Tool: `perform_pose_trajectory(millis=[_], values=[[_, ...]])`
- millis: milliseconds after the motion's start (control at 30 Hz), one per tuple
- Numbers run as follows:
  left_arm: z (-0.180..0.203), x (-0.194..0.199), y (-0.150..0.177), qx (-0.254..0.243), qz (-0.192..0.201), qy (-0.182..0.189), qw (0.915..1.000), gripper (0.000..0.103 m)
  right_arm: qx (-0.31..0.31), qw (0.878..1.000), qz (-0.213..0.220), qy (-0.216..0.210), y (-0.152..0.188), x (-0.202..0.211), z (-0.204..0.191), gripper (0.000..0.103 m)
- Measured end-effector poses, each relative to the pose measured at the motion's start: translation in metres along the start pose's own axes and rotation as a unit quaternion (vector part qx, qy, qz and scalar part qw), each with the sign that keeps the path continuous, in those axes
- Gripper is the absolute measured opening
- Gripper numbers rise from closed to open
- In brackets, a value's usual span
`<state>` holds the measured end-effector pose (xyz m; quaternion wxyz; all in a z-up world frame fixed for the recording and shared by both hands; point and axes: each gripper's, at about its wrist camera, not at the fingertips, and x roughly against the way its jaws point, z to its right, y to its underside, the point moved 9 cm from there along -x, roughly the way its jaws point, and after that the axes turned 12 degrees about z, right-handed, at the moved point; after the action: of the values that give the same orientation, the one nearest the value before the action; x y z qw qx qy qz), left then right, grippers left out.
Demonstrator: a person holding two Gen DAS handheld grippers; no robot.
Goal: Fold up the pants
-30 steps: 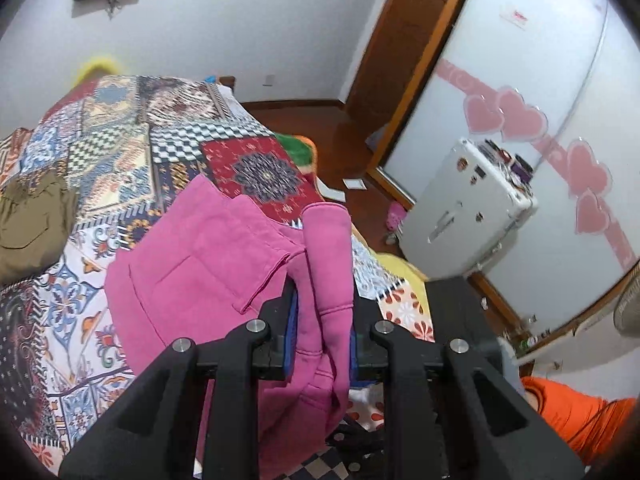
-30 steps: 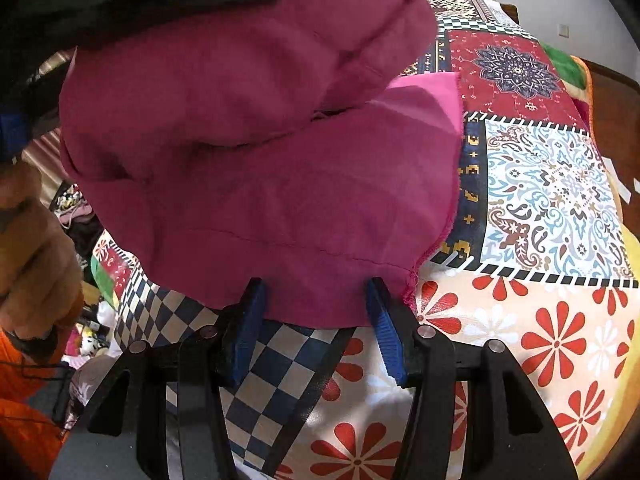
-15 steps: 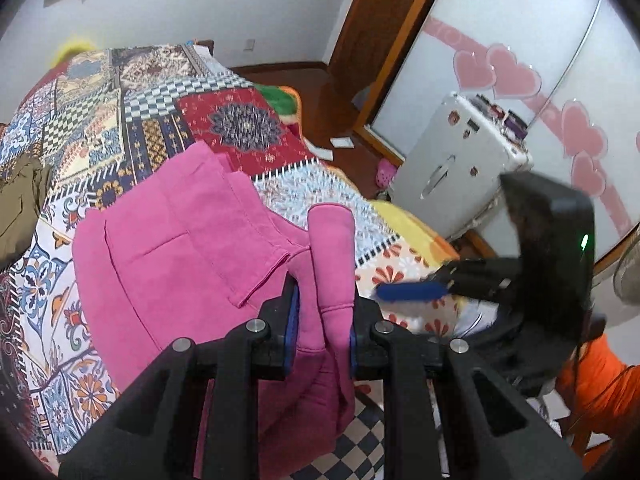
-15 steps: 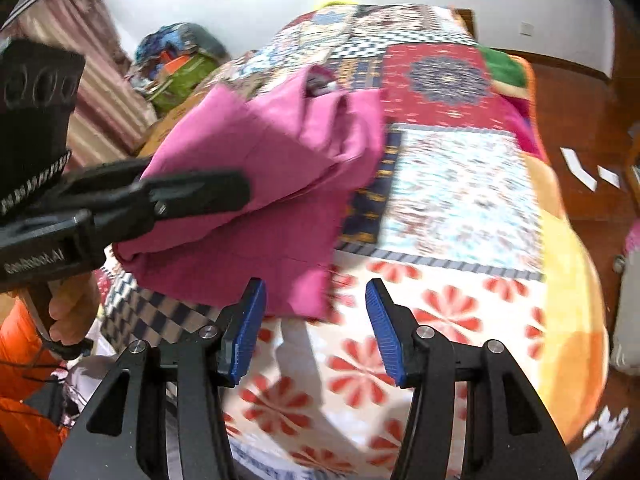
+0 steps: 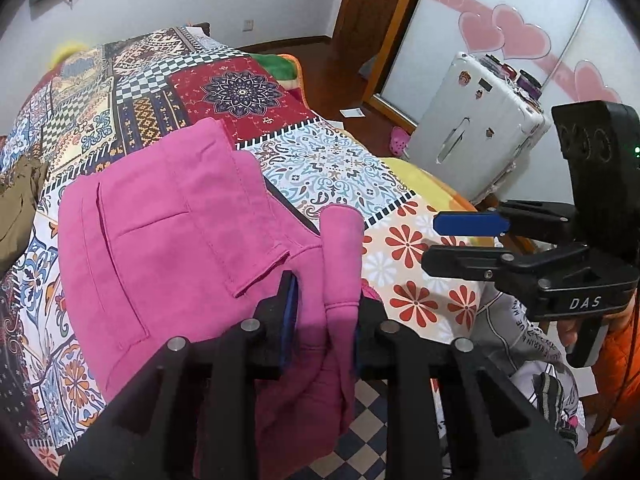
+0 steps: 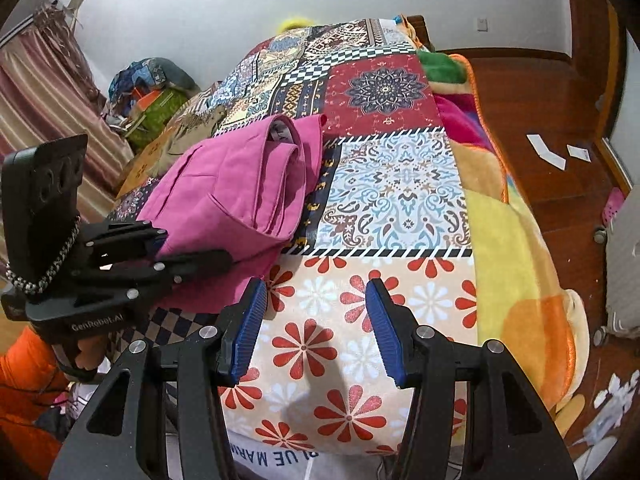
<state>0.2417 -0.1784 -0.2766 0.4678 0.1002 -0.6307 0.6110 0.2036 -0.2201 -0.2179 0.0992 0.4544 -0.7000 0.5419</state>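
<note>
Between opening left gripper (image 5: 325, 322) jaws, pink pants (image 5: 172, 232)

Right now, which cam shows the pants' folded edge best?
Right wrist view: the pink pants lie side-on, stacked folds visible at the edge. Left wrist view looks down on the pants, showing the pocket face, with its own tongs covering the near end.

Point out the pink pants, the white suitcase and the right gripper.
pink pants (image 5: 168, 240), left wrist view, on the flat back panel beside the pocket.
white suitcase (image 5: 472, 136), left wrist view, on its front face by the handle.
right gripper (image 6: 316, 328), right wrist view, midway between its blue fingertips.
</note>
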Motion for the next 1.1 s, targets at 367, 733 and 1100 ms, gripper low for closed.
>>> perform_pose_trajectory(millis=[367,733,1100], values=[[0.009,0.026,-0.012,-0.004,0.028,0.002,0.9996,0.064,0.015,1.000,0.017,-0.003,-0.002,0.009,-0.008,0.049],[-0.085,0.068,-0.050,0.044,0.085,-0.089,0.9914,0.065,0.039,0.997,0.049,-0.043,-0.030,0.005,-0.045,0.049],[-0.170,0.005,-0.040,0.061,0.023,-0.168,0.9837,0.036,0.112,0.989,-0.022,-0.095,0.007,-0.063,-0.111,0.047]])
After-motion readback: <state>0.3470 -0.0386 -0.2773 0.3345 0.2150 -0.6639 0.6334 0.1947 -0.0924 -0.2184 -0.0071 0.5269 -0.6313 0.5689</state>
